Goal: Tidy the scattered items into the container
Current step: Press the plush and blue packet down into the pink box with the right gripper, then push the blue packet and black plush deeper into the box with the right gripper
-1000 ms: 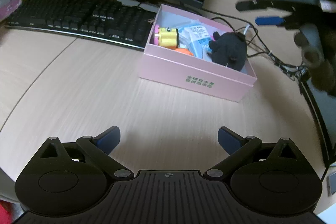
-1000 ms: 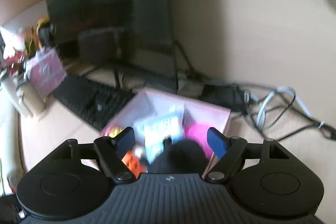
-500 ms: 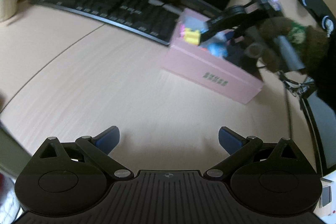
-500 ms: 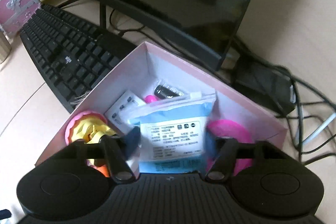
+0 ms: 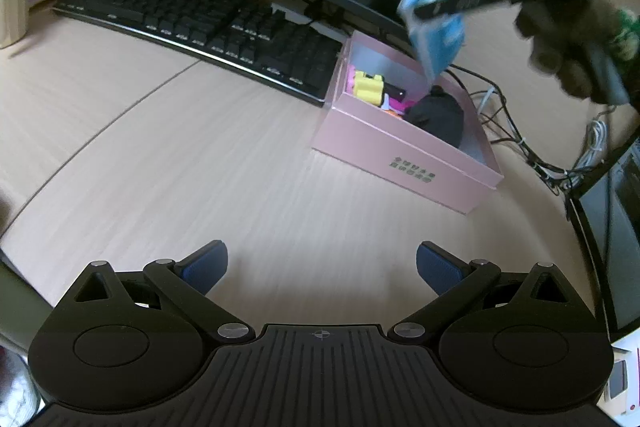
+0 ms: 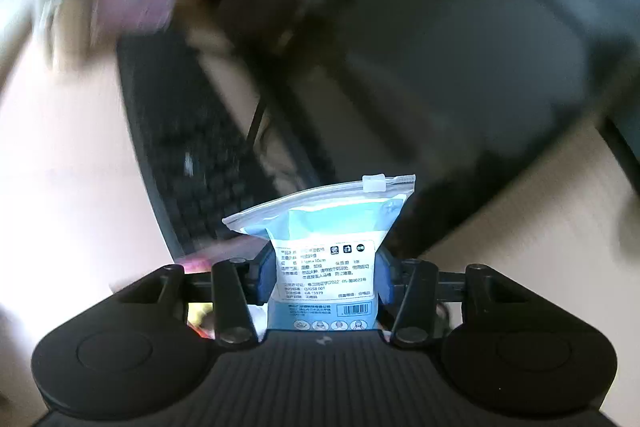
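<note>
Much of the right wrist view is smearing into blur: the keyboard [image 6: 192, 163], a pink shape at upper left and the dark monitor [image 6: 460, 39] are barely making themselves out. Only the right hand-held gripper [image 6: 324, 277] is showing sharply, its blue fingers [image 6: 265, 277] pressing on both sides of a blue zip pouch [image 6: 324, 247] whose lower end is disappearing behind the gripper body.

From the left wrist view, that pouch [image 5: 434, 27] is hanging in the air above the far end of the pink box [image 5: 404, 163], partly crossed by a dark gripper finger. The holder's hand is showing only as a blurred dark shape at the right edge.

Inside the box, a yellow toy [image 5: 368, 87] and a black soft item [image 5: 436, 115] are lying, with smaller pink and orange pieces between them that are hard to identify. The box is sitting on the counter [image 5: 200, 167], just beside the keyboard's right end, with tangled cables [image 5: 516, 131] behind it.

The left hand-held gripper [image 5: 322, 263] is hovering over bare counter with its fingers spread wide, holding nothing.
</note>
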Action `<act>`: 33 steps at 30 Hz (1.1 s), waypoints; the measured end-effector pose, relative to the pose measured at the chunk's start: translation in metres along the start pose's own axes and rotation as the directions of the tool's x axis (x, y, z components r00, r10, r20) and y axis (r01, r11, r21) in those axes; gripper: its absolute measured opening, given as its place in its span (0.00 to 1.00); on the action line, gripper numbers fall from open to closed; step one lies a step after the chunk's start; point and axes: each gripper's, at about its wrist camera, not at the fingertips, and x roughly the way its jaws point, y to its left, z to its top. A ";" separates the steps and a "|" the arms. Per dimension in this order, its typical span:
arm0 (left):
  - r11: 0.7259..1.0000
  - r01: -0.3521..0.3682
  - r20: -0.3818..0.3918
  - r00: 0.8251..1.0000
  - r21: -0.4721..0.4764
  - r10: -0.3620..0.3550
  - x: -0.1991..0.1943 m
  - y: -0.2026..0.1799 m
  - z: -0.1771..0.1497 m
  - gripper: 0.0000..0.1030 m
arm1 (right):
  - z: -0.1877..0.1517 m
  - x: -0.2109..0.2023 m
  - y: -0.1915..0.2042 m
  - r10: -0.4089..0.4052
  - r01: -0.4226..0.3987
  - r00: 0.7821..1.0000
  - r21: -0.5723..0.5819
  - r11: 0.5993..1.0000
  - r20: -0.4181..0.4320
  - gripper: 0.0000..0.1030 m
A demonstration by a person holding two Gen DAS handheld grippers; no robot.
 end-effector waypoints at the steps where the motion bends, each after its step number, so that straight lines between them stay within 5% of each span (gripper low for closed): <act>1: 1.000 -0.002 -0.004 1.000 0.000 0.002 0.000 0.001 -0.001 1.00 | -0.003 0.010 0.009 -0.010 0.010 1.000 -0.049 0.999 -0.011 0.46; 3: 1.000 -0.008 -0.013 1.000 0.000 0.008 0.000 0.003 -0.002 1.00 | -0.010 0.023 0.019 -0.005 0.002 0.999 -0.079 0.997 -0.033 0.49; 6: 1.000 -0.004 -0.022 1.000 0.001 0.004 0.002 0.005 -0.002 1.00 | -0.015 0.015 0.015 0.019 -0.020 1.000 -0.026 0.999 -0.013 0.71; 9: 1.000 0.013 -0.025 1.000 0.014 -0.013 0.006 0.001 0.001 1.00 | -0.019 -0.001 0.000 0.055 -0.057 0.998 0.102 0.993 0.025 0.72; 11: 0.999 0.026 -0.026 0.999 0.027 -0.026 0.008 -0.004 0.002 1.00 | -0.022 -0.004 -0.010 0.082 -0.089 0.996 0.209 0.974 0.042 0.63; 13: 0.998 0.036 -0.032 0.999 0.043 -0.035 0.011 -0.010 0.002 1.00 | -0.023 0.005 -0.011 0.107 -0.117 0.993 0.287 0.951 0.052 0.41; 17: 0.997 0.031 -0.056 0.998 0.075 -0.027 0.013 -0.020 -0.003 1.00 | -0.012 0.053 0.001 0.102 -0.120 0.993 0.412 0.903 0.066 0.30; 20: 0.997 0.015 -0.069 0.998 0.078 -0.009 0.012 -0.022 -0.008 1.00 | -0.015 0.086 0.009 0.102 -0.087 0.995 0.407 0.909 -0.016 0.30; 26: 0.996 0.009 -0.086 0.996 0.085 -0.002 0.021 -0.028 -0.006 1.00 | -0.025 0.087 0.010 0.158 -0.126 0.986 0.366 0.922 -0.059 0.34; 28: 0.993 0.028 -0.082 0.996 0.114 -0.019 0.024 -0.037 -0.003 1.00 | -0.028 0.087 0.022 0.136 -0.112 0.989 0.295 0.949 -0.061 0.50; 31: 0.987 0.047 -0.077 0.996 0.153 -0.035 0.026 -0.049 0.000 1.00 | -0.031 0.081 0.039 0.061 -0.045 0.996 0.210 0.977 -0.070 0.51; 33: 0.986 0.049 -0.069 0.997 0.160 -0.039 0.024 -0.051 0.000 1.00 | -0.038 0.061 0.024 0.092 -0.086 0.996 0.301 0.950 -0.007 0.51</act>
